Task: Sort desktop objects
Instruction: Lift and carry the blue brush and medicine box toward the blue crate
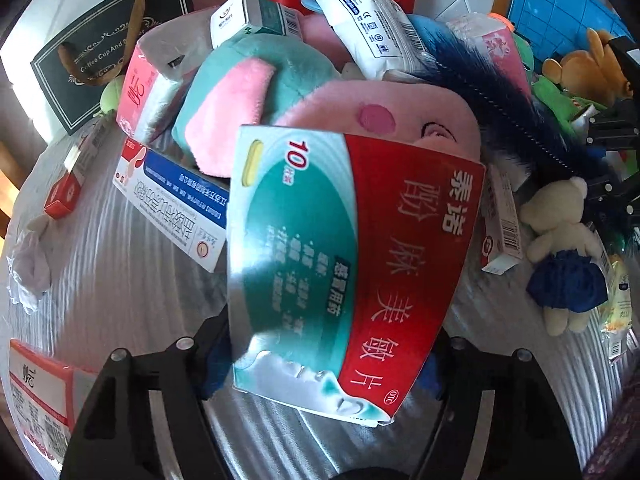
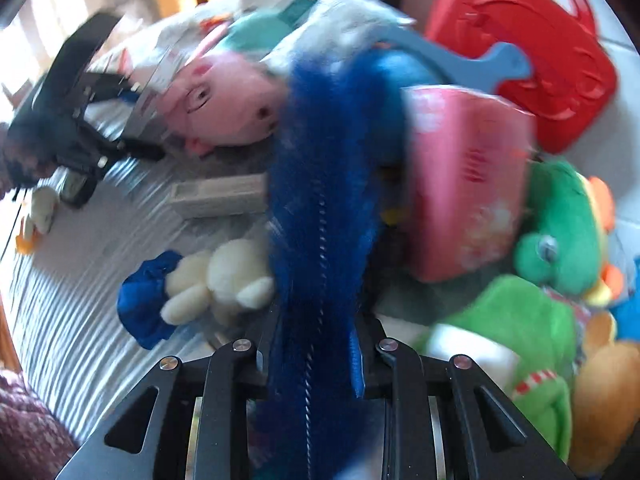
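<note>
My left gripper is shut on a red, teal and silver medicine box and holds it up over the striped cloth. Behind it lies a pile: a pink pig plush, a teal and pink plush, a white and blue medicine box and a white packet. My right gripper is shut on a dark blue fuzzy brush with a twisted wire core; the brush also shows in the left wrist view. The right wrist view is blurred.
A red plastic basket stands at the back. Green plush toys, a pink packet and a cream bear in a blue skirt lie nearby. A black gift bag stands at the back left. Small boxes lie at the left.
</note>
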Demonstrator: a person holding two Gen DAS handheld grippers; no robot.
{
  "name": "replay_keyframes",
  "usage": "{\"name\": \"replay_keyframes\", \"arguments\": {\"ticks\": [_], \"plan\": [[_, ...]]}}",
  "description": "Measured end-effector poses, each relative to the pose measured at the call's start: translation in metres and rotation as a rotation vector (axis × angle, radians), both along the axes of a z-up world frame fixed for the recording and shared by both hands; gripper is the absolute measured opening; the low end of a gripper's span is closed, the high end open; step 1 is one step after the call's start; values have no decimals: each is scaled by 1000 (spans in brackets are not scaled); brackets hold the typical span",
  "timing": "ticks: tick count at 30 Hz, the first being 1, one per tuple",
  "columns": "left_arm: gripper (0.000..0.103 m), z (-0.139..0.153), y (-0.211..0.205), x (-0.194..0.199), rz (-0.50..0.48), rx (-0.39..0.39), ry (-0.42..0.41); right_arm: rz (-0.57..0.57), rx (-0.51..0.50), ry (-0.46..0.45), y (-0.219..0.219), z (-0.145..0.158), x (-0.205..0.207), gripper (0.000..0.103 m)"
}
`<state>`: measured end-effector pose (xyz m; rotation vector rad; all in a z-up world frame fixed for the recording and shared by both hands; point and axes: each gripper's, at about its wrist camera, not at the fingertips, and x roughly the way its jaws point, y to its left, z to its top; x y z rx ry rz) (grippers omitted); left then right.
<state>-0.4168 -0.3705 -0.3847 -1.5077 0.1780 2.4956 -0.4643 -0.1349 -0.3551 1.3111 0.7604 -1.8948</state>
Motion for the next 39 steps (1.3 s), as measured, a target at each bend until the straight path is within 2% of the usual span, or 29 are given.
{"name": "replay_keyframes", "arguments": {"ticks": [2,4,8,10,14,16,18,23,27,31,34,37,39], "plan": [[73,1,1,1,10,-7,-7,58,53,72,-13,-3,6,24],[73,4,3,4,22,-34,5,25,87,93,-15,1,5,17],[72,28,4,21,25,-27,96,-139,-108,4,15,38,1,14],[72,41,1,26,43,-30,127,-206,-202,1,34,66,4,14],[72,77,11,43,53,-49,189,-277,-337,75,64,123,22,14],[72,99,11,38,34,-59,230,-302,-393,116,75,155,32,13],[72,119,26,51,-1,-79,271,-325,-441,154,84,185,42,13],[72,178,78,65,-105,-71,362,-372,-566,256,118,260,70,13],[72,225,133,68,-193,-20,431,-416,-624,340,150,323,83,13],[72,283,207,73,-323,58,514,-482,-682,479,198,393,121,13],[72,327,263,80,-420,95,584,-543,-675,613,240,441,157,13],[72,374,323,88,-508,165,642,-616,-644,735,284,482,187,13],[72,401,364,91,-549,193,681,-662,-612,790,313,503,198,13]]}}
